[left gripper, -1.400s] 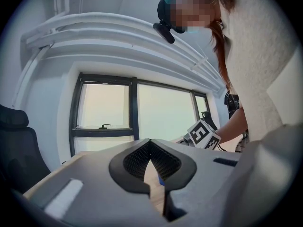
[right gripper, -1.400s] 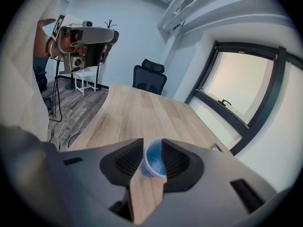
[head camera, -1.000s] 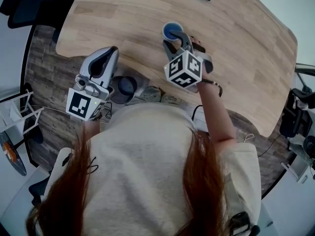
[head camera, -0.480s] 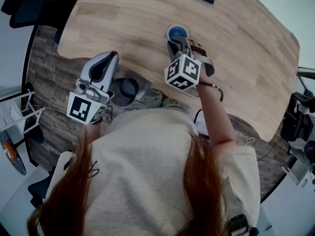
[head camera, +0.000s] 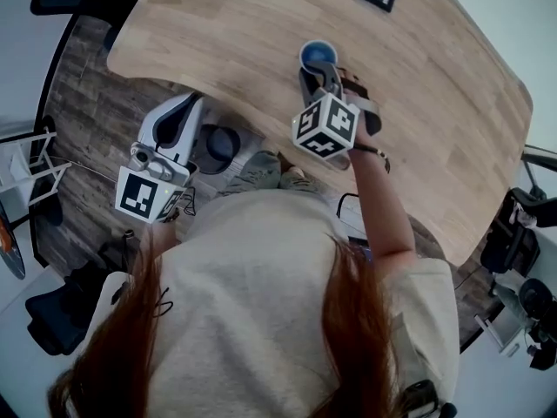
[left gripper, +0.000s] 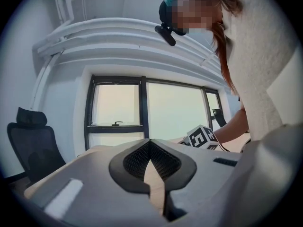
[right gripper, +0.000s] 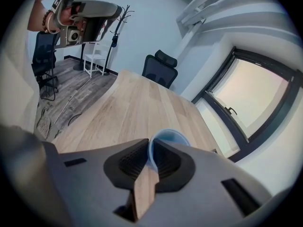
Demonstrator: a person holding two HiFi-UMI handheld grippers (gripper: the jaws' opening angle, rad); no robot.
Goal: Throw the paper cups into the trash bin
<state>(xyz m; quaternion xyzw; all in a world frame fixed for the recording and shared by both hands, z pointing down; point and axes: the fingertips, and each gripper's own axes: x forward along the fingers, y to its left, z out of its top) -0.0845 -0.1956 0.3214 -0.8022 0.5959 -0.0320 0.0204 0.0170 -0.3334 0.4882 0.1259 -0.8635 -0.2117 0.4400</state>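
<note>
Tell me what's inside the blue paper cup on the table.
One jaw of the right gripper reaches inside. Its jaws have just been closing, and now pinch the wall of the cup. Otherwise only the blue lining shows, and the gripper covers part of the bottom.

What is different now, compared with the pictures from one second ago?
The right gripper has just been closing its jaws and now pinches the wall of the cup. The left gripper, shut and empty, drew back slightly from the edge of the table. The cup stays upright in its place; the bin did not move.
</note>
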